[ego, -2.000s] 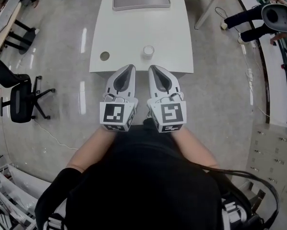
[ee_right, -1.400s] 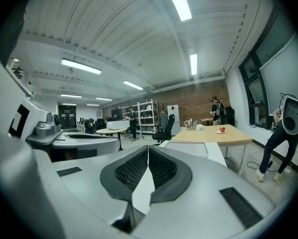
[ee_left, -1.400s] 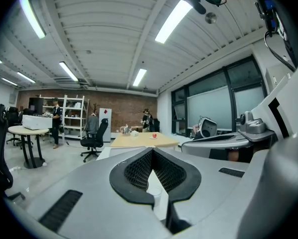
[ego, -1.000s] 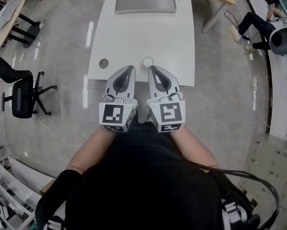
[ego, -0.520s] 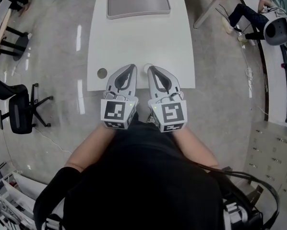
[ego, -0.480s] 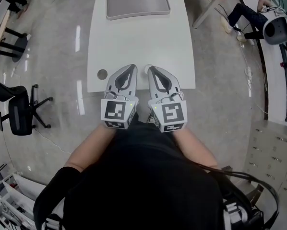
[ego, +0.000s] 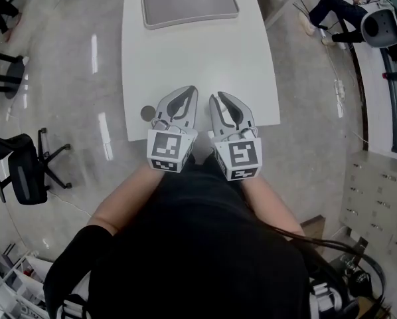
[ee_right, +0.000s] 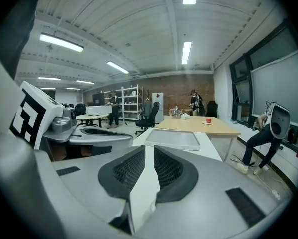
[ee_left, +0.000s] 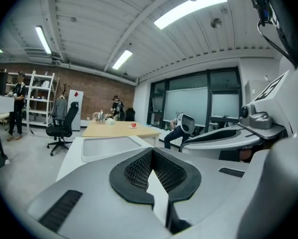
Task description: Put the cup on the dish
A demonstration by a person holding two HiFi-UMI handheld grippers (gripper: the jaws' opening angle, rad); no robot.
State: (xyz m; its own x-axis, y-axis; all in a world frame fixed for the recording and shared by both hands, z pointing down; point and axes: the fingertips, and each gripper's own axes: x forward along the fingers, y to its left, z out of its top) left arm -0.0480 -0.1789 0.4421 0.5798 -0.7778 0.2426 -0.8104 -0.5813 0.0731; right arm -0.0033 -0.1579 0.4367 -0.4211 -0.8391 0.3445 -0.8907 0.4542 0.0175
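The grey rectangular dish (ego: 190,2) lies at the far end of the white table (ego: 198,58); it also shows as a dish (ee_left: 111,147) in the left gripper view and a dish (ee_right: 173,138) in the right gripper view. No cup shows in any view; the gripper bodies cover the table's near edge. My left gripper (ego: 187,90) and right gripper (ego: 218,96) are held side by side over that near edge, both shut with nothing between the jaws. The left gripper (ee_left: 151,156) and right gripper (ee_right: 149,151) both point along the table toward the dish.
A round cable hole (ego: 147,113) sits in the table's near left corner. A black office chair (ego: 22,171) stands on the floor to the left. A wooden table (ee_right: 209,126) stands beyond the dish, and a seated person (ego: 334,12) is at the far right.
The table has come nearer, and its near edge now lies under the grippers. The white cup seen between the gripper tips earlier is now hidden. Both grippers stay shut.
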